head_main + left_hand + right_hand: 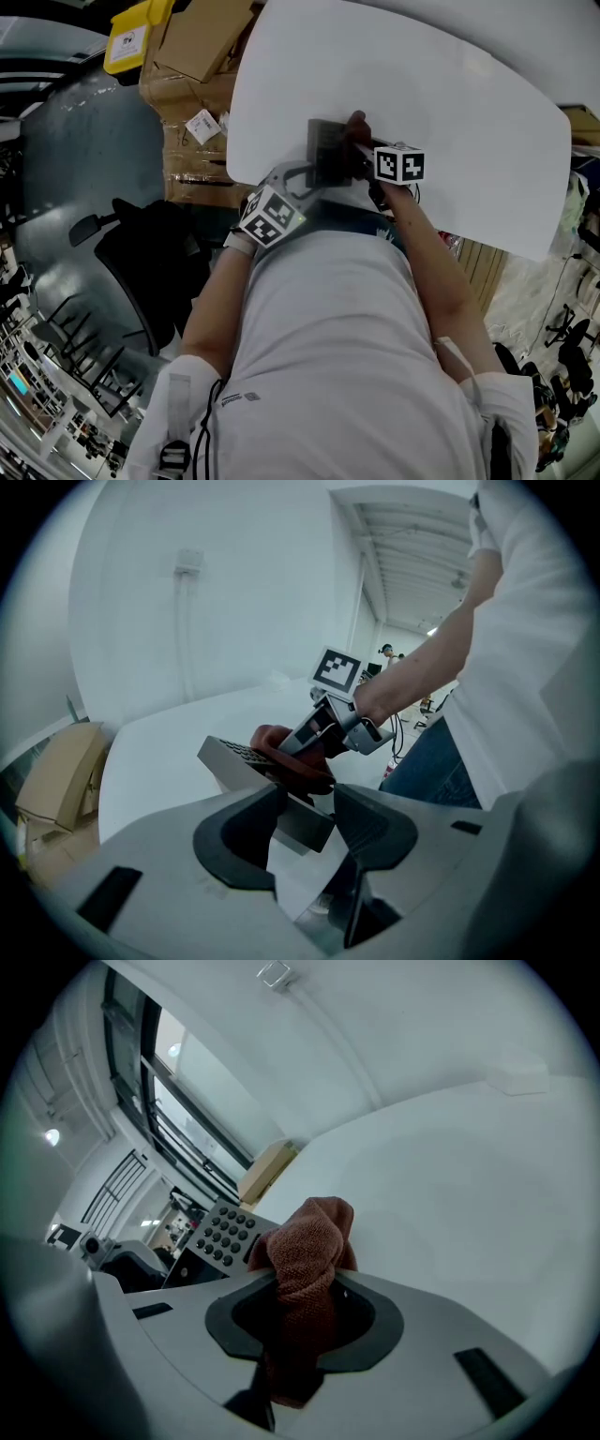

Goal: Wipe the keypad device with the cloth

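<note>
The grey keypad device (328, 150) is held above the near edge of the white table (469, 122). My left gripper (302, 180) is shut on its lower end; in the left gripper view the grey slab (234, 759) runs down between the jaws of the left gripper (305, 822). A red-brown cloth (281, 754) lies on the device's top face, pinched by my right gripper (314, 735). In the right gripper view the cloth (307, 1246) bunches out of the shut right gripper (305, 1314), beside the dark buttons of the keypad (220, 1232).
Cardboard boxes (192, 56) and a yellow box (131, 33) stand left of the table. A black office chair (141, 253) is at the person's left. Another brown box (56, 771) shows beyond the table edge.
</note>
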{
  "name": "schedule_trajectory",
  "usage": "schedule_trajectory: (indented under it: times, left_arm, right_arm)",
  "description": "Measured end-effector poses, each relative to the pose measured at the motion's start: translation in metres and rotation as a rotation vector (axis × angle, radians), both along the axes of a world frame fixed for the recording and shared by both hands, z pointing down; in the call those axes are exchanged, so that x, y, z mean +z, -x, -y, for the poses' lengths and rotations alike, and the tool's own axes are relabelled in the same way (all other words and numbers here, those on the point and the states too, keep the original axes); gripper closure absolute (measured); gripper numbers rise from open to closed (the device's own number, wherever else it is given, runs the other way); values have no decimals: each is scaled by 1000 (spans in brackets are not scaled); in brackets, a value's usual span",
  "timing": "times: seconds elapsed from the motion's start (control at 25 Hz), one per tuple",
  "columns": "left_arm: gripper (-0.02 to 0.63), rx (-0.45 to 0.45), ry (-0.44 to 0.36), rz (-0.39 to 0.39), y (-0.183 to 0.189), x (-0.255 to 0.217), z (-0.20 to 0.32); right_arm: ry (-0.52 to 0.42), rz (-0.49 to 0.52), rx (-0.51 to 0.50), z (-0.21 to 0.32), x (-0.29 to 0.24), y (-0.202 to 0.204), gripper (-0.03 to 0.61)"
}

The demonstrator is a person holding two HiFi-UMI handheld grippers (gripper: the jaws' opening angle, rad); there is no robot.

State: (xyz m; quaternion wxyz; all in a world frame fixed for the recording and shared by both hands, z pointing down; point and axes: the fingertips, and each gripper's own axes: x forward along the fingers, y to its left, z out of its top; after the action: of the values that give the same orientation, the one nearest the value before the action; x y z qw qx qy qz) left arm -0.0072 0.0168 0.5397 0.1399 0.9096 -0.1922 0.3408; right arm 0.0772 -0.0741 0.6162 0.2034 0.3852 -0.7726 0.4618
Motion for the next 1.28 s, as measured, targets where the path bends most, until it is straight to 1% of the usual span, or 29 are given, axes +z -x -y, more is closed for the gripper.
schedule_trajectory:
  times: [0.12,0.2,0.36,0.64,0.76,0.88,0.96,1.16,1.28]
  left_arm:
    - [420,-3,1,0,0,-1,0]
    - [420,-4,2,0,0,-1,1]
    - [422,-6,4,3,0,0,0]
    - [433,21,11,13,10,-1,-11]
    - [437,15,20,14,14,0,-16]
    - [437,4,24,18,13,0,-15]
    - [437,4,24,22,14,0,-15]
    - [437,1,27,21,16,2,-15]
    - [437,-4,26,17,16,2,-14]
  right_arm:
    - [26,-39,-26,-13,8,-10,479]
    - [35,-43,-36,-20,11,-11,479]
    - [42,-33,-53,-29,8,-7,479]
    - [110,-12,-148,-61,8,5,479]
    - [132,5,-188,-69,6,9,479]
    - [100,42,-180,-59,-9,14,479]
    - [52,71,-172,-45,-27,25,479]
    - [-97,98,-198,-5,-73,61,479]
    - [-132,111,-218,11,-85,81,479]
